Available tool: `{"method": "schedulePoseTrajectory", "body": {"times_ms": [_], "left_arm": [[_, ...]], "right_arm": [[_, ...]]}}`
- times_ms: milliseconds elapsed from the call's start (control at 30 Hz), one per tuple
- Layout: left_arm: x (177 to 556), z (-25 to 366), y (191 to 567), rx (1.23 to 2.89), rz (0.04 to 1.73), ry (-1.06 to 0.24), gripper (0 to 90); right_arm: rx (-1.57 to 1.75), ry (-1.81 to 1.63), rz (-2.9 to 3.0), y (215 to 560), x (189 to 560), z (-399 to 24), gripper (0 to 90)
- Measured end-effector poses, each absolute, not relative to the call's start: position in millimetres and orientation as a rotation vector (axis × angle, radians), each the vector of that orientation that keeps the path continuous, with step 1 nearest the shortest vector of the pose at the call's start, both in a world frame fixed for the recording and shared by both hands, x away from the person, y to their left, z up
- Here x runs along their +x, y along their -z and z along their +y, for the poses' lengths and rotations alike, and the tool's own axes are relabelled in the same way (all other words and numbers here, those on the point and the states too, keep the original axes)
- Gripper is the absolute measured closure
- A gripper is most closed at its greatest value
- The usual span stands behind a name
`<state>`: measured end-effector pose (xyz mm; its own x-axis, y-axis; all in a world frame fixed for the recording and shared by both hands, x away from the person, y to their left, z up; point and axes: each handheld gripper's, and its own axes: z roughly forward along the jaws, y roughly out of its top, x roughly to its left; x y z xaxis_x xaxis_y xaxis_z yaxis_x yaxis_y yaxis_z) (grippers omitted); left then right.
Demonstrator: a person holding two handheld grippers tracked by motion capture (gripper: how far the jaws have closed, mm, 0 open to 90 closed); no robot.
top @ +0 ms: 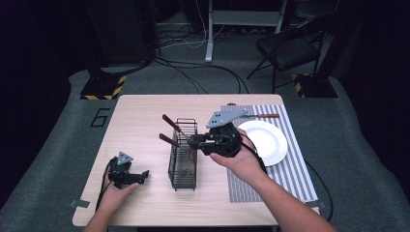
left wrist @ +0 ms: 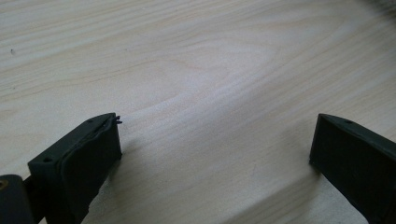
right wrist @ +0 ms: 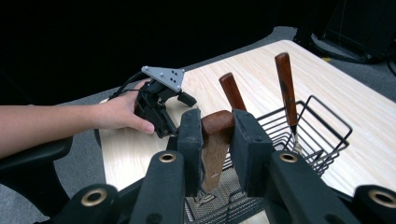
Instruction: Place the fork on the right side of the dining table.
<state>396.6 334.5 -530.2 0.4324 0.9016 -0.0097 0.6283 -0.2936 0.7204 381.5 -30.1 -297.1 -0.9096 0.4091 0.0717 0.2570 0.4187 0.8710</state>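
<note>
1. Right gripper view: a brown wooden-handled utensil [right wrist: 215,140] stands upright between the two black jaws of the right gripper [right wrist: 215,154], its rounded reddish top level with the pads and its paler, grained shaft running down into the black wire basket [right wrist: 322,126] below.
2. Both pads press flat on the handle's sides, so the right tongs are clamped on it; the metal end is hidden in the mesh.
3. High view: the same gripper [top: 193,141] sits over the upper half of the narrow, rectangular wire basket [top: 183,179] at the middle of the pale wood-grain table [top: 140,111].
4. Two more brown wooden handles [top: 170,124] lean out of the basket's far end toward the left.
5. Left gripper view: the left gripper [left wrist: 215,154] rests low over bare tabletop, its matte black jaws spread wide with nothing between them.
6. High view: a round white plate [top: 270,142] lies on a grey-and-white striped placemat [top: 290,179] just right of the basket, with another brown-handled utensil [top: 263,116] beyond the plate.
</note>
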Motion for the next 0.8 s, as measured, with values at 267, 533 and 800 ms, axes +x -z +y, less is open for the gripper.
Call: {"method": "schedulePoseTrajectory", "body": {"times_ms": [267,533,800], "left_arm": [[396.6,334.5,530.2,2.031,1.283,-0.534,1.7],[396.6,334.5,530.2,2.031,1.284,-0.535,1.7],[396.6,334.5,530.2,2.031,1.284,-0.535,1.7]], "right_arm": [[0.574,-1.52,2.492,275.4,376.9,-33.7,74.1],[0.587,-1.56,2.459,254.9,376.0,-43.0,74.2],[0.592,-1.586,2.415,236.3,373.1,-58.5,74.2]]}}
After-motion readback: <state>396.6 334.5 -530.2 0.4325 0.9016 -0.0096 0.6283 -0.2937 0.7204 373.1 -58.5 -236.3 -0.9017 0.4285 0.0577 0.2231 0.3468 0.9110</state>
